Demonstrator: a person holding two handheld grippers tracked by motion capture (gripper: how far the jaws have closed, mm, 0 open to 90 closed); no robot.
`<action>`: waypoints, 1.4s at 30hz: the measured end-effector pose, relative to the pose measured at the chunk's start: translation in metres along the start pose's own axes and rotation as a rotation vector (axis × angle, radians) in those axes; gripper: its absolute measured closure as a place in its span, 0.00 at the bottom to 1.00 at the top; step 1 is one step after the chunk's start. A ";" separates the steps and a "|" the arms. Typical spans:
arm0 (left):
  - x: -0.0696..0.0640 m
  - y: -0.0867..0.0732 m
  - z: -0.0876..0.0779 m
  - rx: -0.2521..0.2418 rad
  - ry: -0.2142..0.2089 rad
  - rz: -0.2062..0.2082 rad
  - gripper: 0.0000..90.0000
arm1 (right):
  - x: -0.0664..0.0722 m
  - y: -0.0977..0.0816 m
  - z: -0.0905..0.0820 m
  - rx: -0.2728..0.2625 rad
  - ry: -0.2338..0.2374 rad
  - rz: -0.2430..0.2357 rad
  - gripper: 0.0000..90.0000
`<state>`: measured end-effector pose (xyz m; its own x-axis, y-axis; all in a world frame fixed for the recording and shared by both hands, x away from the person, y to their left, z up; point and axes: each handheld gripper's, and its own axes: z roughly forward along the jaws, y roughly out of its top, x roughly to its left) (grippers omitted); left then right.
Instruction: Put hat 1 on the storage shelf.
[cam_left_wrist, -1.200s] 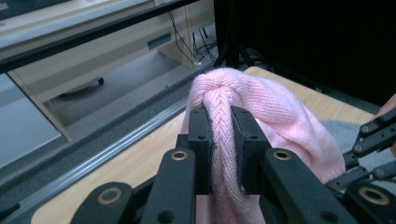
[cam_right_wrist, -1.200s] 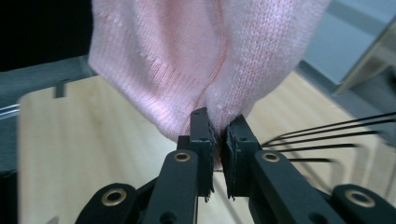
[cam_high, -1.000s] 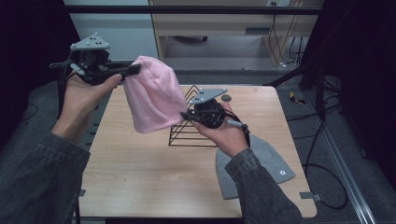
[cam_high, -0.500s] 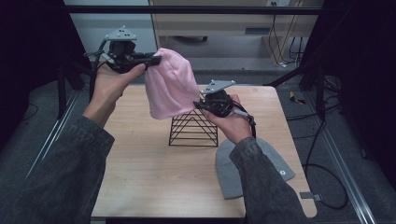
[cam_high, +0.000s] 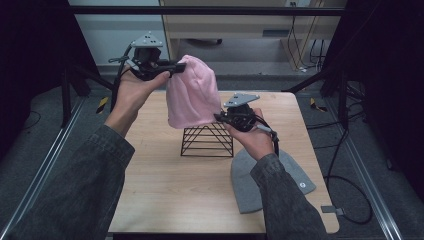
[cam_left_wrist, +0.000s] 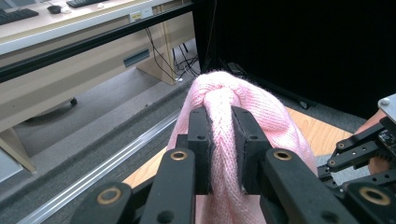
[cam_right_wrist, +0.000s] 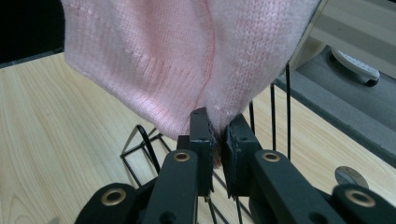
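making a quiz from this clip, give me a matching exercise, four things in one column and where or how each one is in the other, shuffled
Things:
1. pink beanie
2. grey beanie
3. black wire rack
4. left gripper

Places or states:
A. lying flat on the table's near right part
B. clamped on the top of the pink knit
C. held up in the air between two grippers
D. standing on the wooden table under the pink knit

Pairs: 1-C, 2-A, 3-D, 4-B
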<state>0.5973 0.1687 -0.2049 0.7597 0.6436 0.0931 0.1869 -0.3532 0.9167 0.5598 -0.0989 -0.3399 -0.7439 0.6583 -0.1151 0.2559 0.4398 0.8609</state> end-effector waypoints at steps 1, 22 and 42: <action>-0.001 0.000 0.000 0.002 0.000 0.002 0.87 | 0.000 -0.002 -0.001 -0.001 0.000 0.005 0.93; -0.019 0.002 0.010 0.020 -0.039 0.045 0.87 | -0.003 -0.018 -0.003 0.015 -0.002 0.024 0.93; -0.024 -0.016 0.029 0.060 -0.057 0.080 0.86 | -0.003 -0.042 -0.002 0.050 -0.018 0.024 0.93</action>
<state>0.5945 0.1391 -0.2327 0.8078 0.5724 0.1412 0.1597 -0.4430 0.8822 0.5498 -0.1205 -0.3743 -0.7260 0.6797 -0.1042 0.3043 0.4534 0.8377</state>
